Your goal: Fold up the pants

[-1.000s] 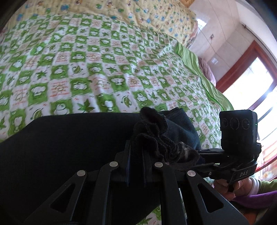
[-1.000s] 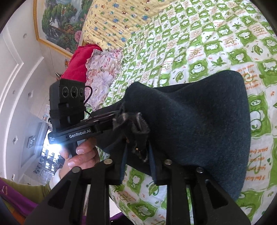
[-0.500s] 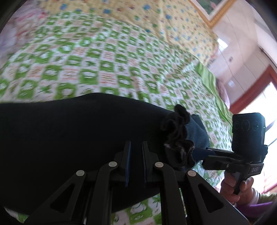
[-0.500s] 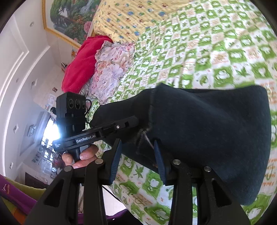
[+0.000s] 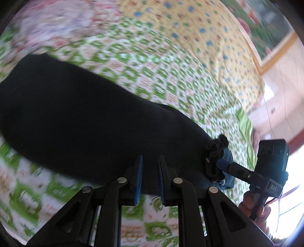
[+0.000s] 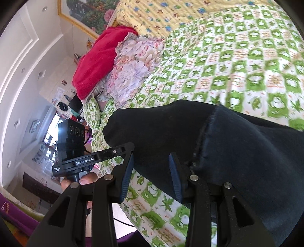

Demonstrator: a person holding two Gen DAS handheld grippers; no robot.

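Note:
The dark navy pants point(image 5: 91, 114) lie folded on the green-and-white checked bedspread point(image 5: 171, 79). In the right wrist view the pants point(image 6: 237, 152) fill the lower right, with a frayed hem seam across them. My left gripper point(image 5: 150, 178) sits at the pants' near edge, its jaws a little apart with nothing between them. My right gripper point(image 6: 150, 176) is open wide over the pants' near edge, holding nothing. Each gripper also shows in the other's view: the right one point(image 5: 224, 165) at the bunched hem, the left one point(image 6: 125, 150) at the pants' left edge.
A yellow patterned quilt point(image 6: 171, 17) lies at the head of the bed. A red blanket point(image 6: 98, 57) and a floral cloth point(image 6: 131, 64) are piled at the bed's far left. A framed painting point(image 6: 89, 13) hangs on the wall. The bed edge runs below my grippers.
Both grippers have let go of the bunched pants hem and opened, the right one wider. The pants now lie flat on the bed and both grippers have drawn back.

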